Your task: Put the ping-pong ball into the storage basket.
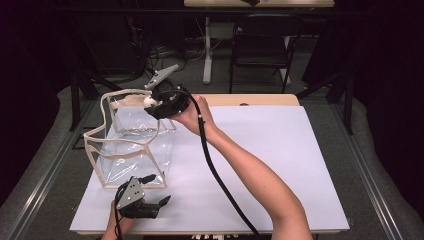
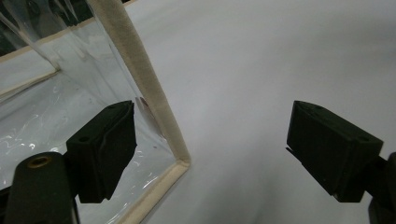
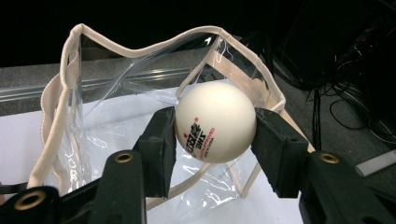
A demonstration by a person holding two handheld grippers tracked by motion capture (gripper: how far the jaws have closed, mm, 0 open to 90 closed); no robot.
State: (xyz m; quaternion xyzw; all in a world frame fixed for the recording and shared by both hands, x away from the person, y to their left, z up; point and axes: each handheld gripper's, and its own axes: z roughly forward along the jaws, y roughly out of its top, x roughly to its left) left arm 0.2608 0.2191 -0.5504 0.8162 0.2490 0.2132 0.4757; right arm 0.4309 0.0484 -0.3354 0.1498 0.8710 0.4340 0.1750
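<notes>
Right now the right gripper [image 3: 215, 135] is pinching a white ping-pong ball [image 3: 215, 122] between its two jaws, red and black print facing the camera, and is holding it above the open top of a clear plastic bag [image 1: 132, 142] with cream trim that is standing at the far left of the white table [image 1: 280, 160]. Nearer, the left gripper [image 1: 154, 191] is sitting with its jaws spread wide and gripping nothing, just beside the bag's near right bottom corner [image 2: 180, 163], its left jaw lying against the clear wall.
</notes>
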